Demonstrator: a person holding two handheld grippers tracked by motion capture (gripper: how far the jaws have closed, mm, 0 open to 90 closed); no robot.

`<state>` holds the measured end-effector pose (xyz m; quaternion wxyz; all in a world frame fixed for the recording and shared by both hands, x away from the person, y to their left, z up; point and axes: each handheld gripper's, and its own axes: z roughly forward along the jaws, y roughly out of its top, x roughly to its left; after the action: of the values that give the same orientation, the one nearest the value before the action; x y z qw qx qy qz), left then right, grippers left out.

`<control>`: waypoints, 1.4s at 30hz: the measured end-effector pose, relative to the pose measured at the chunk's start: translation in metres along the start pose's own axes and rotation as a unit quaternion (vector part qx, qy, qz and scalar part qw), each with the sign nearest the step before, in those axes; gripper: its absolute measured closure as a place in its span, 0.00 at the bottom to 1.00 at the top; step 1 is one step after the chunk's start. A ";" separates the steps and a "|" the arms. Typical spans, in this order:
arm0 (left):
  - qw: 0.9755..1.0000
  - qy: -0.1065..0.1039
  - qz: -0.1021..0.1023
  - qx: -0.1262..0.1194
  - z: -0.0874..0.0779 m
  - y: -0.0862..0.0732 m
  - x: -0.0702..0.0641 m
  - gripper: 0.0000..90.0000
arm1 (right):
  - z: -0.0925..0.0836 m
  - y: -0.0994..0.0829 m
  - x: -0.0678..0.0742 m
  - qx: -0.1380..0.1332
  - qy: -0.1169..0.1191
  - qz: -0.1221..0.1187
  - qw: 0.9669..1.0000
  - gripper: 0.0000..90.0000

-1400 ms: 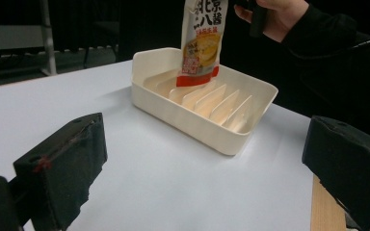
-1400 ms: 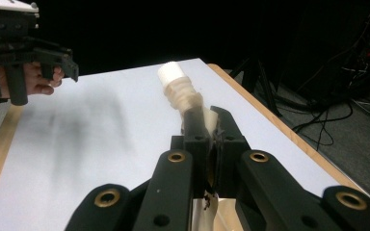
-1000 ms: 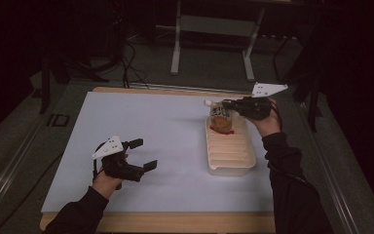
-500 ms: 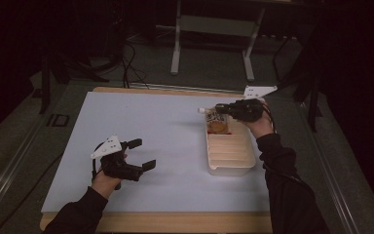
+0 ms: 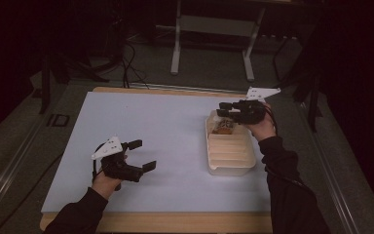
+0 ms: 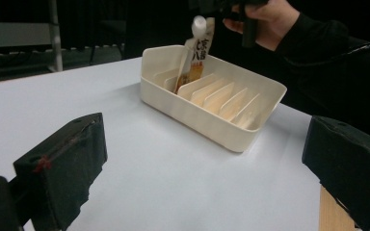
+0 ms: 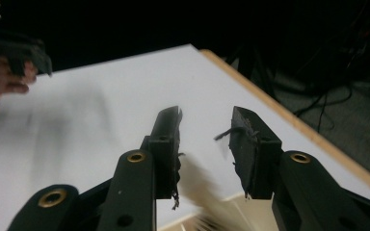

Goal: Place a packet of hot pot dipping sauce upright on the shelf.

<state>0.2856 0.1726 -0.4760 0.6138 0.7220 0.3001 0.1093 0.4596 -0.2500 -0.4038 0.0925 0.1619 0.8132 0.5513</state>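
Pouch [image 6: 196, 50] standing in far slot of divider tray [image 5: 230, 151] on bench [image 5: 165, 126]: looking light, floppy, slick; best pinching near its capped top. Right claw [image 5: 224, 112] hovering, part-open, empty; left claw [image 5: 142, 155] resting wide, empty.

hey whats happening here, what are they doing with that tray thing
A person holds a gripper in each hand at a white-topped table. The right gripper hovers, jaws apart, above the far end of a cream slotted tray, where a printed pouch stands in a slot. The left gripper rests open on the table, away from the tray.
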 end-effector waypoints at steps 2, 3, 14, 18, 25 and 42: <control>1.000 0.001 0.001 -0.001 0.000 0.000 0.000 0.02 | -0.005 0.006 0.004 -0.009 -0.003 -0.004 1.000 0.68; 1.000 0.002 0.001 -0.001 0.000 0.000 0.000 0.02 | -0.007 0.008 0.005 -0.012 -0.006 -0.006 1.000 0.67; 1.000 0.006 0.006 -0.002 0.000 0.000 -0.001 0.02 | -0.012 0.023 0.042 -0.015 -0.028 0.015 0.999 0.36; 1.000 0.008 0.004 -0.001 -0.001 0.000 -0.001 0.02 | -0.006 0.025 0.055 -0.008 -0.019 0.019 1.000 0.28; 1.000 0.009 0.009 0.002 -0.001 -0.002 -0.002 0.02 | 0.009 0.022 0.082 0.007 -0.008 0.019 1.000 0.16; 1.000 0.011 0.009 0.000 -0.002 -0.002 -0.003 0.02 | 0.016 0.004 0.134 0.010 0.010 0.024 1.000 0.13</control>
<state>0.2812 0.1729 -0.4769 0.6096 0.7235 0.3001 0.1225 0.3411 -0.1864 -0.4025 0.0696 0.1770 0.8153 0.5469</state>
